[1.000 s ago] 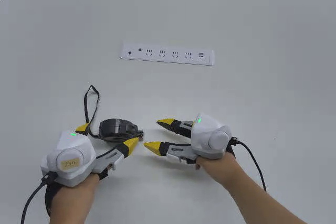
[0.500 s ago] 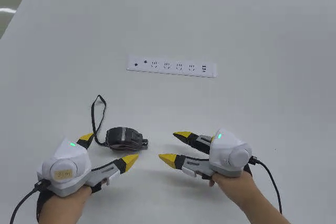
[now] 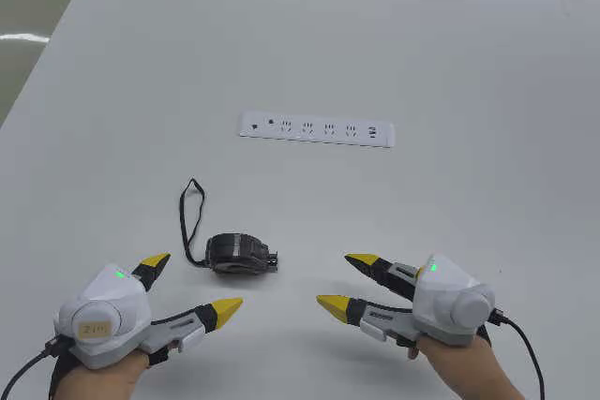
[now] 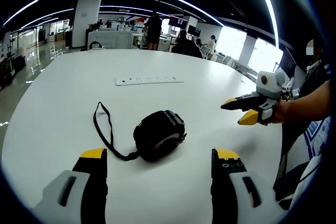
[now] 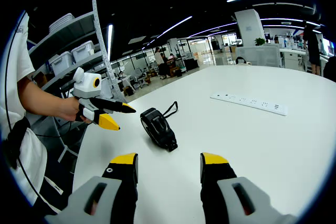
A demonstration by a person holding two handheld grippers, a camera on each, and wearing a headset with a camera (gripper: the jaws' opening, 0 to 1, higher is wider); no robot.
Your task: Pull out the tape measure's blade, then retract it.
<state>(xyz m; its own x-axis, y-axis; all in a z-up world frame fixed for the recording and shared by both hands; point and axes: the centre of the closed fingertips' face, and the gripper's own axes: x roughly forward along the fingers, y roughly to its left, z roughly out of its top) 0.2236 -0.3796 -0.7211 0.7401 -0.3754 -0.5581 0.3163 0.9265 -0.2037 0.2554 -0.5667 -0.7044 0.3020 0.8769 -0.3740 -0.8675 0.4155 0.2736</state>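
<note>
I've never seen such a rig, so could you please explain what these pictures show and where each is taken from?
No robot here: a person holds a tool with two yellow-tipped jaws in each hand, the left gripper and the right gripper. The head view comes from a headset camera looking down at the white table. The two round pictures come from cameras on the grippers, looking along their jaws. On the table lie a black tape measure with a strap and, farther off, a white power strip. Both grippers are open and hold nothing.
</note>
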